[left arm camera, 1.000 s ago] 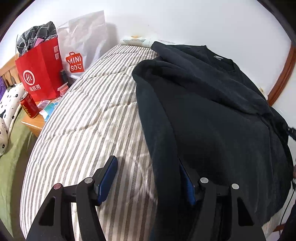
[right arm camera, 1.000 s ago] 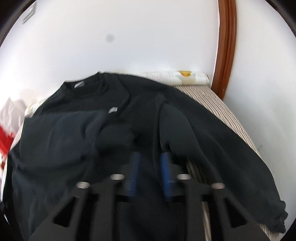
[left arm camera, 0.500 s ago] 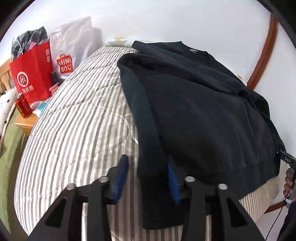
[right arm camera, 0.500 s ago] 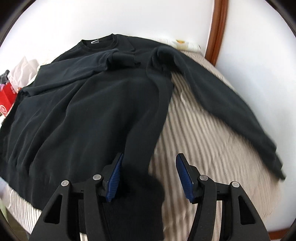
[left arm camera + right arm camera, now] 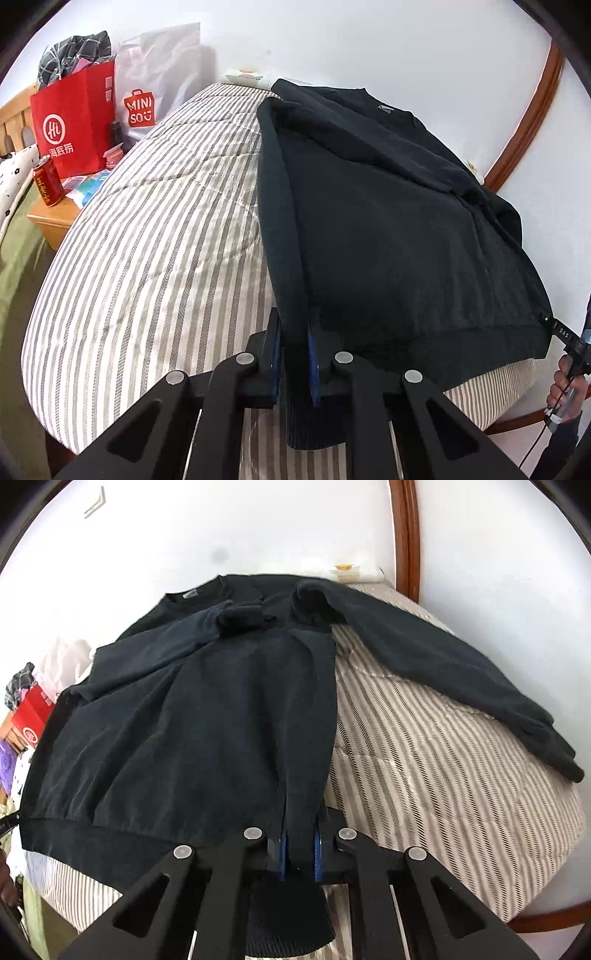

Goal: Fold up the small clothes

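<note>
A black sweater lies front up on the striped bed, collar toward the wall. Its left sleeve is folded across the chest. The other sleeve stretches out to the right over the bedding. My left gripper is at the sweater's lower left side edge, its jaws closing with the blue pads pressing on the fabric. My right gripper pinches the lower right side edge near the hem, its jaws closing on the cloth too. The hem hangs slightly over the bed's front edge.
A red shopping bag and a white Miniso bag stand at the bed's far left by a nightstand with a red can. A brown wooden frame runs up the white wall. A hand shows at right.
Both grippers have come back to the sweater's lower side edges and shut on the fabric; a second ago both stood open. The right view swung from the chest down to the hem.
</note>
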Demonstrator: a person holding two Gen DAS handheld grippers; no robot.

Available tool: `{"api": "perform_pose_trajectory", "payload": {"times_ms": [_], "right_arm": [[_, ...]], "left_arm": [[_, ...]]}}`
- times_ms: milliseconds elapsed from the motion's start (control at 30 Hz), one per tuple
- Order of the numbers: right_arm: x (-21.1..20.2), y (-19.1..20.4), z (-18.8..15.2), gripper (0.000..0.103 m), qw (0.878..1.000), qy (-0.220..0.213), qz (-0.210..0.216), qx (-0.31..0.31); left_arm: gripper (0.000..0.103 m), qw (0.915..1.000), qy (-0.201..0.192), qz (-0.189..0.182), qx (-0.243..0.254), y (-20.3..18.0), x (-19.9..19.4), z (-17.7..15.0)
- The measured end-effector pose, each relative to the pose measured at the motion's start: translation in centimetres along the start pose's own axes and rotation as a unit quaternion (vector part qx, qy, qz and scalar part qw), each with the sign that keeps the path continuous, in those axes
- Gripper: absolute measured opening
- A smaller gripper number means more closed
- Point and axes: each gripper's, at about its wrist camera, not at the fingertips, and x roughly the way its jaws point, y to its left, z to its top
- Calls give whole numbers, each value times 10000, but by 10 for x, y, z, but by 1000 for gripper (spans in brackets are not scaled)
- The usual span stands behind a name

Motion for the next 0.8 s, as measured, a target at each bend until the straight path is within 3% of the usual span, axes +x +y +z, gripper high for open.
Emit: {"api": "perform_pose_trajectory", "payload": {"times_ms": [300,400,500,533,567,600,633,733,800], "right_arm": [[-14,7,-3,10,9993,72,-279,-235],[-11,15,5,16,9983,146,-440,-345],[-20,19,16,24,9974,-94,-556,-447],[-23,21,21,36,9968,-209,-609,-467],[-28,24,29,51,9961,-355,-636,-497],[-30,27,37,56,9958,-464,-593,-528],[-31,31,44,58,9955,-538,-537,-563],[-24,52,71,59,9944,-623,-371,-767],[-13,68,91,58,9930,-664,-316,-925]], "left_arm": [[12,9999,122,-38,90,0,-11,-16],[16,9997,221,-83,-13,3,-7,-13],[20,9996,274,-84,-40,5,-7,-7],[21,9997,250,-58,-32,5,-8,-5],[24,9998,214,-15,-29,5,-8,-2],[27,9999,160,63,-15,4,-8,1],[29,9998,94,158,5,3,-9,6],[53,9997,-52,218,-15,-1,-9,19],[56,9996,-201,197,-28,-5,-10,30]]}}
